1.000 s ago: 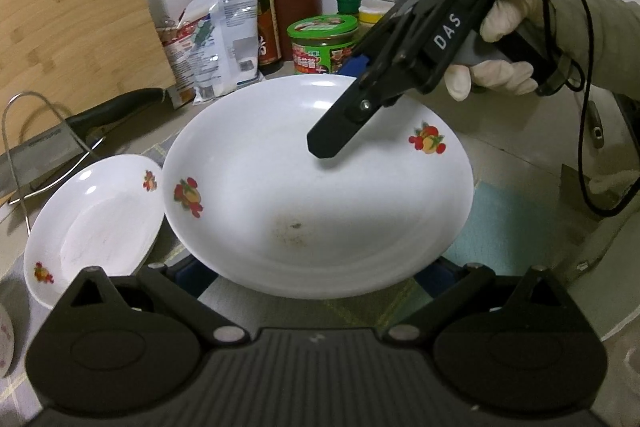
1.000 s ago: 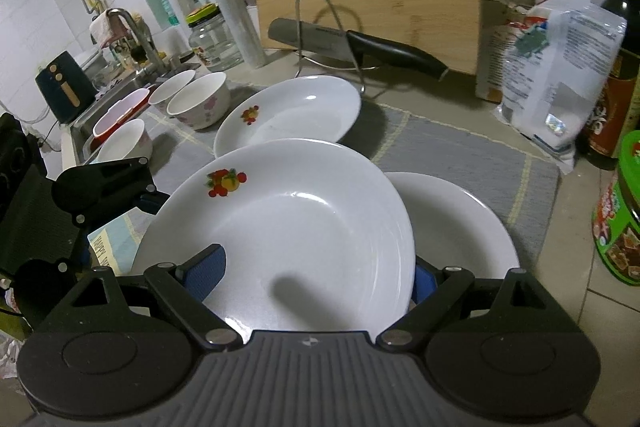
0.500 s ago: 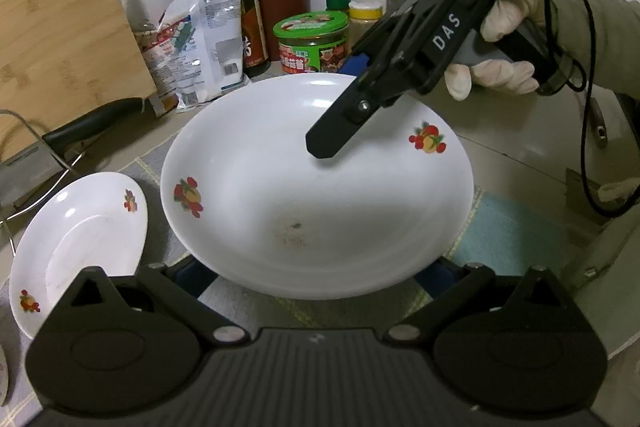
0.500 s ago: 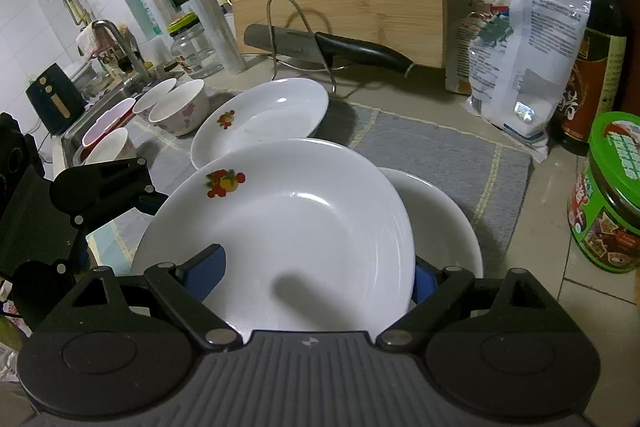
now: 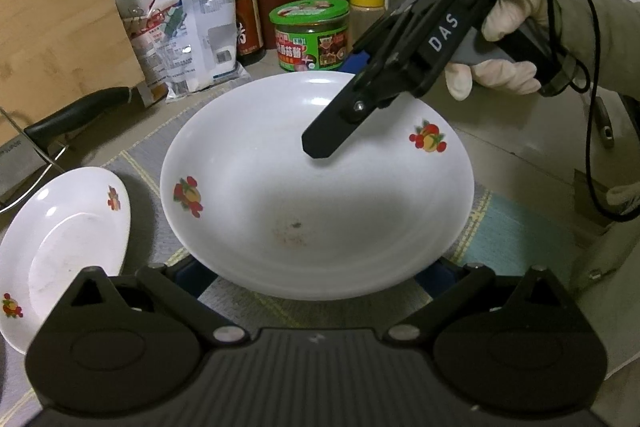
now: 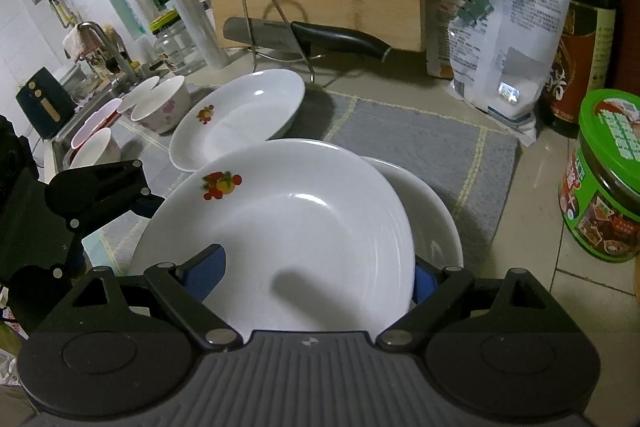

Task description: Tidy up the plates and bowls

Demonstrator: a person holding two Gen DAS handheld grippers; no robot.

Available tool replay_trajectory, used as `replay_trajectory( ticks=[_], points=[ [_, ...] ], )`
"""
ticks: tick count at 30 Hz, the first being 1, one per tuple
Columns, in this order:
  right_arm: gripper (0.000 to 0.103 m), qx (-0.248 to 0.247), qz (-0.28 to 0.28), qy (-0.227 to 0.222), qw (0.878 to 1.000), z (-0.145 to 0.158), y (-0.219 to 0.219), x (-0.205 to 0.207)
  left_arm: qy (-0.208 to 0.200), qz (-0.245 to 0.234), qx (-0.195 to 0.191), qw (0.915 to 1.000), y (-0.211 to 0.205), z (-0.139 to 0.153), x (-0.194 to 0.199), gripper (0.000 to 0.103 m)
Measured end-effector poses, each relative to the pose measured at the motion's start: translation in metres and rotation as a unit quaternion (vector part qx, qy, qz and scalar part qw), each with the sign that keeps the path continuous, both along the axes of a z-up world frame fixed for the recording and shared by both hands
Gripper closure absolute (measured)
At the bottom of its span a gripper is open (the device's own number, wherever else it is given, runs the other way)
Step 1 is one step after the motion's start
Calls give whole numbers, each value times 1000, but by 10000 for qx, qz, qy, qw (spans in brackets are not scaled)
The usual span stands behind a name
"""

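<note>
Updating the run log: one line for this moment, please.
large plate held by both | left gripper near rim | right gripper opposite rim | above lower plate | small plate on mat

We see one plate [image 6: 276,223] above another plate [image 6: 436,223] on the mat [image 6: 420,143]; a third plate [image 6: 240,115] lies behind, bowls [image 6: 160,103] left.

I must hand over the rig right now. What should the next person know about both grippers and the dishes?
Both grippers grip one large plate from opposite rims, held above the mat: left gripper on the near rim in its view, right gripper on the other.
Under it, a second plate lies on the mat, partly covered.
A smaller plate lies further left, and bowls stand near the sink.
Done: the large plate is picked up.
Left: probably lower it onto the plate below, then gather the small plate and bowls.
</note>
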State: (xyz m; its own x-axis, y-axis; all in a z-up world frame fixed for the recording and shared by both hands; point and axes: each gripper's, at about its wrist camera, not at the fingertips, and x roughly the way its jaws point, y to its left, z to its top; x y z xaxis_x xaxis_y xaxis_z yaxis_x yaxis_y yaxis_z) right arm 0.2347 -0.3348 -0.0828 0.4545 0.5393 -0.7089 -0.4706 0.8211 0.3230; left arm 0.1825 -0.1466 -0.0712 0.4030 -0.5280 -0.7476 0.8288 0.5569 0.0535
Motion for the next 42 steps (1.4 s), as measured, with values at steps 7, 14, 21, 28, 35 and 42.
replay_trajectory(
  ticks=[7,14,21,28,35,42],
  points=[
    [8,-11,-104,99,9999,-7,-4,5,64,-42,65,9999,-3,-2,7,2],
    [8,7,-139,134,9998,-9,-7,7,48,-91,264,9996,-7,-2,12,2],
    [8,-22,-181,186,9997,-13,-9,9,175,-37,385,9991,-11,-2,19,2],
    [8,-27,-177,191,9997,-13,-10,9,349,21,400,9986,-11,-3,24,1],
    [8,-83,-215,205,9995,-11,-9,8,378,15,453,9983,-12,-3,25,1],
    [7,-156,-239,219,9994,-9,-7,6,327,-2,581,9978,-14,-5,27,2]
  ],
)
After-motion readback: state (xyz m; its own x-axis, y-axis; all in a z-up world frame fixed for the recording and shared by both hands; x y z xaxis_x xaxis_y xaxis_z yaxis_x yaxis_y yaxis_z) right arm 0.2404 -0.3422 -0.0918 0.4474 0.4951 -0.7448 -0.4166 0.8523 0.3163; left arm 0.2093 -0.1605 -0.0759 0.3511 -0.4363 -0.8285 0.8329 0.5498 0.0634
